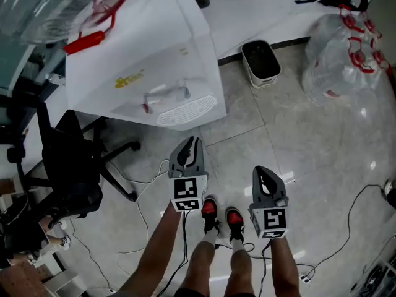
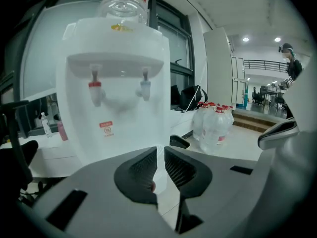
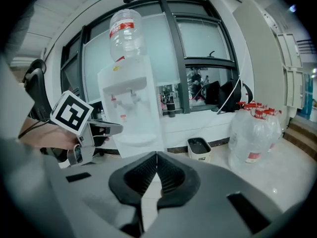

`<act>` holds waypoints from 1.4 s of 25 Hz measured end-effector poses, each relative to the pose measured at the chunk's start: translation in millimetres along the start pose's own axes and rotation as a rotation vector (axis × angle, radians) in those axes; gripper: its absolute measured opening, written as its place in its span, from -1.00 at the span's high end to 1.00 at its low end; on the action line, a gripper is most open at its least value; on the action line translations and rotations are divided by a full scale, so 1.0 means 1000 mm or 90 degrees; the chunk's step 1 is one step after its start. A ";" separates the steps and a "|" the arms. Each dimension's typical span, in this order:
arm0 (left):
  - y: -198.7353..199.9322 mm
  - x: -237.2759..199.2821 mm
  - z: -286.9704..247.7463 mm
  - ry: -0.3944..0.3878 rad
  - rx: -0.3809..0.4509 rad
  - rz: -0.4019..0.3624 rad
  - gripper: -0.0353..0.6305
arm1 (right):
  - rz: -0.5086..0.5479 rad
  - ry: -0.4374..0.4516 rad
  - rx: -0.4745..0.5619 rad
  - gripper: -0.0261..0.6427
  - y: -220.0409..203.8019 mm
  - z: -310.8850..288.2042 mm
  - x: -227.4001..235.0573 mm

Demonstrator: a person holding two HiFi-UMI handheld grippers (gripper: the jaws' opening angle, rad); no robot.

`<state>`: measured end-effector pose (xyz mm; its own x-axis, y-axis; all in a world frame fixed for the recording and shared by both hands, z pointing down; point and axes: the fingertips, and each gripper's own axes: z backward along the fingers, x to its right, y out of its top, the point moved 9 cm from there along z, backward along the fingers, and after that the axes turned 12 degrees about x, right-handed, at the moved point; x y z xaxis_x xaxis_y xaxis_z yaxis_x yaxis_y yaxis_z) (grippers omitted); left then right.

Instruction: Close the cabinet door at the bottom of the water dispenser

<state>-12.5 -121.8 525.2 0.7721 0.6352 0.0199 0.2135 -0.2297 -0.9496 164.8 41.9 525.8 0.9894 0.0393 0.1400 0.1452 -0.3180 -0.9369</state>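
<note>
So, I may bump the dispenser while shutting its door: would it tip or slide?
Tall, with a bottle on top, the dispenser might rock under a high shove; how full the bottle is I cannot tell. A low, gentle push would probably leave it standing. On the glossy floor it may slide rather than tip.

The left gripper (image 1: 194, 141) and right gripper (image 1: 259, 169) were grey shells with black ribbed pads (image 2: 141, 168), each bearing a white cube (image 1: 187, 194) of black square markers. The person wore red-and-black shoes (image 1: 210, 208) over white socks (image 1: 211, 233).
</note>
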 end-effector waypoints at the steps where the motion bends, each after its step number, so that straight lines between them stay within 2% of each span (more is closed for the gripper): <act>1: 0.008 0.000 0.008 0.004 0.003 0.002 0.70 | 0.001 0.006 0.002 0.86 0.007 0.003 -0.003; 7: 0.058 0.005 0.055 0.020 0.024 0.009 0.70 | 0.019 0.028 0.039 0.86 0.063 0.019 -0.018; 17: 0.153 0.008 0.127 0.046 0.077 -0.014 0.70 | 0.042 0.069 0.107 0.86 0.159 0.048 -0.039; 21: 0.196 0.020 0.163 0.049 0.087 -0.012 0.70 | 0.048 0.091 0.116 0.86 0.199 0.079 -0.049; 25: 0.236 0.025 0.189 0.058 0.131 -0.011 0.72 | 0.072 0.120 0.133 0.86 0.239 0.093 -0.063; 29: 0.265 0.033 0.227 0.062 0.144 -0.016 0.72 | 0.085 0.156 0.143 0.86 0.273 0.115 -0.083; 35: 0.299 0.037 0.289 0.101 0.156 -0.005 0.73 | 0.095 0.196 0.191 0.86 0.319 0.149 -0.105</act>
<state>-93.6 46.3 151.6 0.8591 0.5085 0.0587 0.0846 -0.0280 -0.9960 108.3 77.9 164.4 0.9579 -0.2840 0.0424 0.0416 -0.0086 -0.9991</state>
